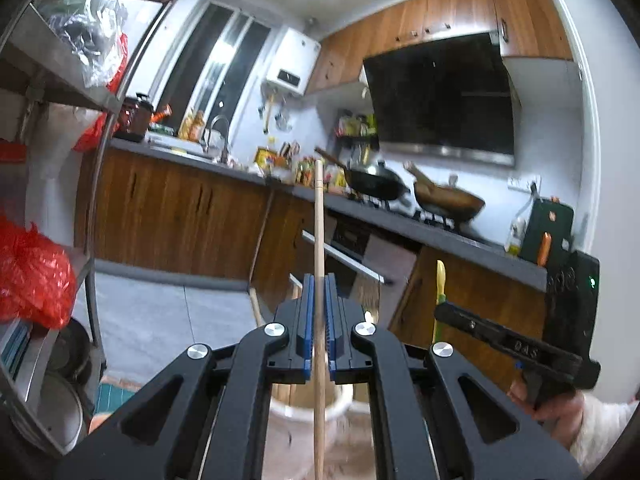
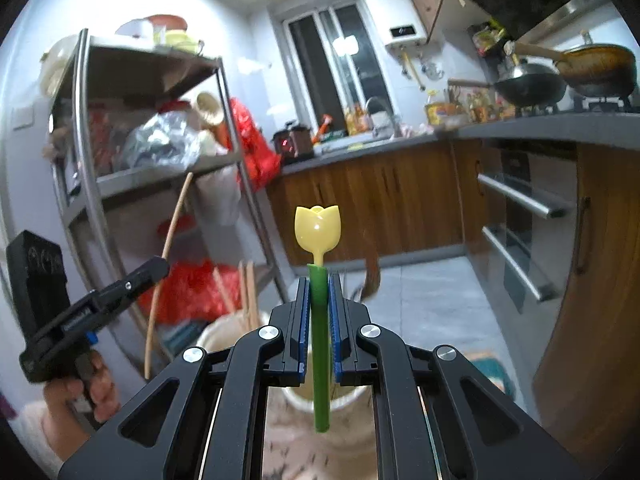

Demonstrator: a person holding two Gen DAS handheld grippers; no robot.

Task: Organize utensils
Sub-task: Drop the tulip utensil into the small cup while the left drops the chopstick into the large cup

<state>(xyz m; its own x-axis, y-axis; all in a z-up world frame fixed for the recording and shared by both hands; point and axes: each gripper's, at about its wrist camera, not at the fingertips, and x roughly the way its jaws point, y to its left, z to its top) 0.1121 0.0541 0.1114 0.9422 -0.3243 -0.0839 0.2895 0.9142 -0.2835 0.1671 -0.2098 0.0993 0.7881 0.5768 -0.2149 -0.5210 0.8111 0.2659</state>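
Note:
My left gripper (image 1: pixel 319 284) is shut on a long wooden chopstick (image 1: pixel 319 220) that stands upright through the jaws. My right gripper (image 2: pixel 319 282) is shut on the green handle of a tulip-shaped spoon with a yellow bowl (image 2: pixel 318 228), held upright. Both are held above a white utensil holder (image 2: pixel 224 332), which also shows in the left wrist view (image 1: pixel 340 404), with wooden chopsticks (image 2: pixel 248 292) standing in it. The right gripper (image 1: pixel 452 312) with the spoon (image 1: pixel 440 292) shows at the right of the left wrist view. The left gripper (image 2: pixel 160 266) with its chopstick (image 2: pixel 168 256) shows at the left of the right wrist view.
A metal shelf rack (image 2: pixel 92 168) with red bags (image 2: pixel 192 292) stands to the left. A grey countertop (image 1: pixel 400 220) carries two woks (image 1: pixel 376 184), bottles and a sink. Wooden cabinets (image 2: pixel 380 200) and an oven with bar handles (image 2: pixel 520 200) line the walls. The floor is grey tile (image 2: pixel 424 296).

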